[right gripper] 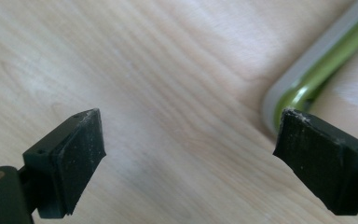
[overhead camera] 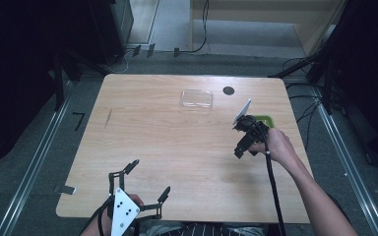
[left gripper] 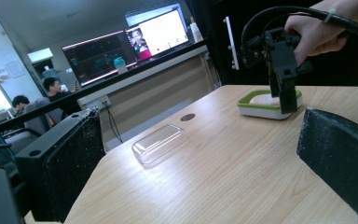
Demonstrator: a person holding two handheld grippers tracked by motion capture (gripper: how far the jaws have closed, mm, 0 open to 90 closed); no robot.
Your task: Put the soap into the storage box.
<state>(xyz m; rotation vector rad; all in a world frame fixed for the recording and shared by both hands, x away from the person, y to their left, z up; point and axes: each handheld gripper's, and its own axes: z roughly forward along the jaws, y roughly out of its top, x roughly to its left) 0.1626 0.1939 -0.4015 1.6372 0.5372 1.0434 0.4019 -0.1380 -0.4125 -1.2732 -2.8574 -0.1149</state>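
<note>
A shallow white tray with a green rim [overhead camera: 266, 119] sits at the table's right side; it also shows in the left gripper view [left gripper: 261, 108], and its corner in the right gripper view [right gripper: 307, 79]. My right gripper [overhead camera: 242, 140] hangs over the tray's near left corner, pointing down, held by a hand [overhead camera: 278, 146]. Its jaws [right gripper: 189, 158] stand open with bare wood between them. My left gripper [overhead camera: 148, 179] rests low at the table's front left, open and empty [left gripper: 200, 158]. A clear plastic lid [overhead camera: 197, 98] [left gripper: 158, 142] lies flat towards the far edge.
A small dark round spot [overhead camera: 229, 90] marks the wood beside the clear lid. The wooden table [overhead camera: 177, 147] is edged by metal rails and dark floor. Cables trail at the back. Desks, monitors and seated people are far behind in the left gripper view.
</note>
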